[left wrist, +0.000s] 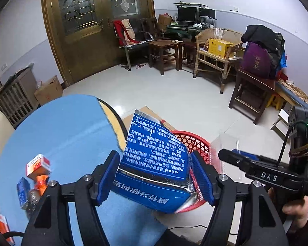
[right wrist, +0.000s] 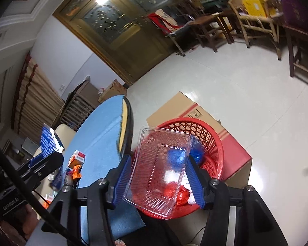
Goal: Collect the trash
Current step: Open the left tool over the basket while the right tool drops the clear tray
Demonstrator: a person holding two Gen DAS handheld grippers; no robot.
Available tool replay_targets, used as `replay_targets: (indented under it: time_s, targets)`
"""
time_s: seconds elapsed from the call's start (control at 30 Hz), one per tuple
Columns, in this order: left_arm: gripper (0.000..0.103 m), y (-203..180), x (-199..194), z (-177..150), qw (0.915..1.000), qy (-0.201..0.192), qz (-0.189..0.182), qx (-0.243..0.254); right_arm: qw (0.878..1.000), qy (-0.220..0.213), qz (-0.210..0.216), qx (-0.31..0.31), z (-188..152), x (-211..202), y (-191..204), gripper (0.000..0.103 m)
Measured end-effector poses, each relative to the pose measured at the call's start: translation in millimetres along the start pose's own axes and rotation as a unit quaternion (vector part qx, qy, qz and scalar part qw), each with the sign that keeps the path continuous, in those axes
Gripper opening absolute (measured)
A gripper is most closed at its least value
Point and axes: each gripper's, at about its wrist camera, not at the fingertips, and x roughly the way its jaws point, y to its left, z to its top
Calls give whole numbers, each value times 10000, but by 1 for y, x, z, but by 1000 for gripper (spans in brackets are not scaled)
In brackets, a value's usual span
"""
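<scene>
My left gripper (left wrist: 155, 176) is shut on a blue carton (left wrist: 154, 160) with white print, held at the table's edge beside the red mesh basket (left wrist: 195, 143). My right gripper (right wrist: 159, 178) is shut on a clear plastic tray (right wrist: 160, 170), held tilted over the red basket (right wrist: 211, 143), which holds blue and red wrappers (right wrist: 196, 151). The right gripper also shows in the left wrist view (left wrist: 236, 160) with the clear tray (left wrist: 228, 145). The left gripper with its carton (right wrist: 49, 141) shows in the right wrist view.
A round table with a blue cloth (left wrist: 61, 127) carries an orange-and-white box (left wrist: 38, 166) and other small packets (left wrist: 24, 190). A cardboard box (right wrist: 195, 110) stands behind the basket on the tiled floor. Chairs and stools line the far wall.
</scene>
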Motion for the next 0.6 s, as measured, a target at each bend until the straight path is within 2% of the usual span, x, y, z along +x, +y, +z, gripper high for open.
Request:
replay_targets:
  time_s: [0.1, 0.2, 0.27, 0.43, 0.6]
  targets:
    - [72, 2, 13, -3, 9998, 156, -96, -109, 9994, 145, 122, 306, 0, 11, -11, 62]
    - [72, 4, 17, -5, 9994, 203, -205, -188, 9979, 280, 148, 559, -2, 18, -19, 70]
    - [72, 6, 17, -5, 9992, 212, -233, -227, 9975, 315, 199, 606, -3, 19, -21, 71]
    - [72, 18, 4, -14, 9990, 176, -242, -319, 9981, 252, 228, 522, -2, 12, -17, 71]
    - [72, 32, -15, -47, 9995, 190, 27, -242, 9990, 182, 305, 289, -2, 4, -6, 71]
